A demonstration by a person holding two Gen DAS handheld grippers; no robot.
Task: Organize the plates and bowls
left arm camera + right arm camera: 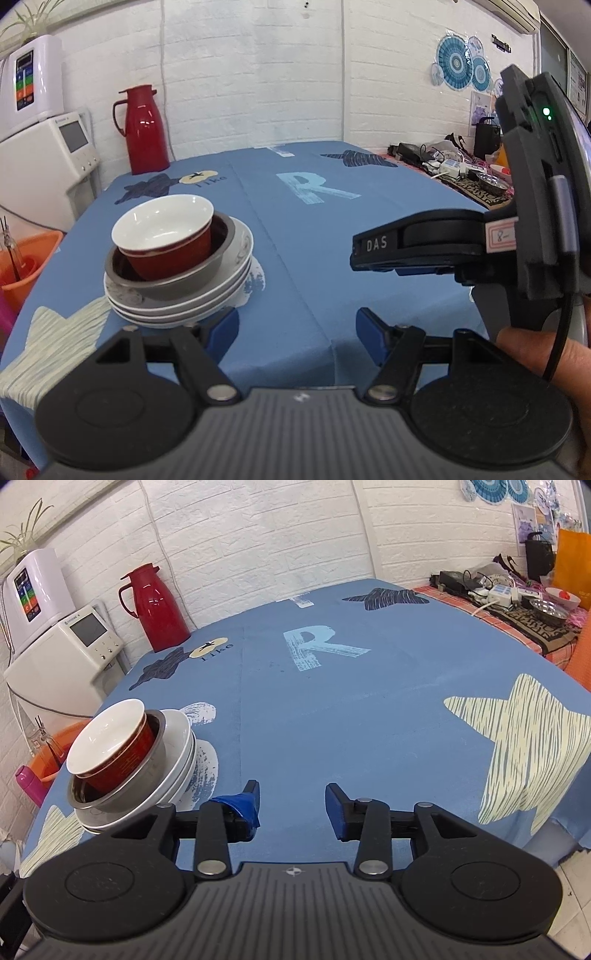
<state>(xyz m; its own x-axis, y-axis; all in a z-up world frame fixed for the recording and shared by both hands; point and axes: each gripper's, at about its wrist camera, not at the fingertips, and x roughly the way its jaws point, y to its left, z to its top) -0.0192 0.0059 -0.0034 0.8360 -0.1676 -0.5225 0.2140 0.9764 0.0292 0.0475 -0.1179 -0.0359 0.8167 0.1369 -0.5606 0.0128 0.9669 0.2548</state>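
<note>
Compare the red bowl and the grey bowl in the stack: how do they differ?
The red bowl is red outside and white inside; the grey bowl is grey outside with a dark interior. The red bowl is narrower and sits tilted inside the grey bowl, which rests level on the white plates. Both are empty of food, untouched by either claw.

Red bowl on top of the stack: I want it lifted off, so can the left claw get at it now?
Probably yes: the left claw is open and empty, and the red bowl sits uncovered just ahead.
</note>
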